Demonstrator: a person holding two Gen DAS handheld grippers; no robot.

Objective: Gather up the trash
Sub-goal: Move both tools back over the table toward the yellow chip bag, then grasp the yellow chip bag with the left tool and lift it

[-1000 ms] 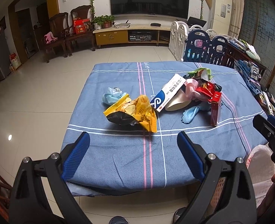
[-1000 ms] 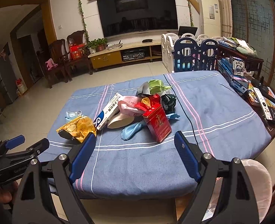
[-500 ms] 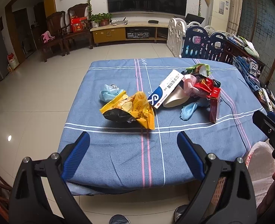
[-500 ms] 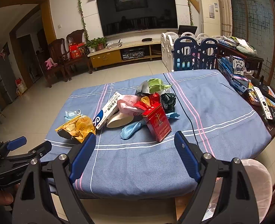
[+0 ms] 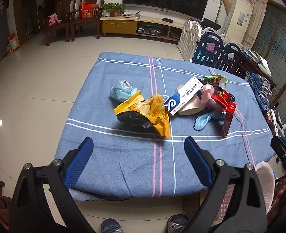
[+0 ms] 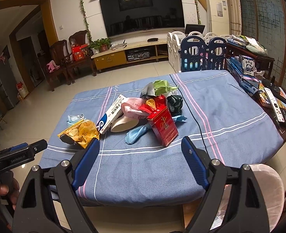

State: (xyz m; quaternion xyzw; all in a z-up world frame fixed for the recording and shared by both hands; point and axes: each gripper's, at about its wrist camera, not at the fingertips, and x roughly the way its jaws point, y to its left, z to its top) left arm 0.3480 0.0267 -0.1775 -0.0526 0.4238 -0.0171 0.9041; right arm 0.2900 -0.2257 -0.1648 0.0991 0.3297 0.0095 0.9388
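Trash is lying in a loose heap on the blue cloth-covered table [image 5: 123,163], toward its far-right half. The yellow chip bag [image 5: 145,114] is sitting nearest the left gripper [image 5: 138,160], at the heap's left edge, with a crumpled blue mask [image 5: 120,92] just beyond it. To its right are lying a white-and-blue box [image 5: 183,95], a pink wrapper [image 6: 132,107], a blue rag [image 6: 136,134] and a red carton [image 6: 162,127]. A white-lined bin [image 6: 267,182] is standing at the near-right corner of the table.

Handling judgement: the chip bag is looking light, crinkly and slick, already crushed; it is probably best pinched at a bunched fold near its middle or top seam, not on a flat face where the pads may slide. The red carton is looking stiff and would take a grip across its narrow sides. Rag and mask are soft; any fold should do.

Both grippers are standing wide, nothing between the jaws. The right gripper [image 6: 140,158] is hovering over the near table edge.

Against the earlier frames: the left gripper is edging forward and dipping, so the chip bag is now sitting larger and more central in its view; its view is also rolling slightly. The right gripper is staying put. No trash is shifting.
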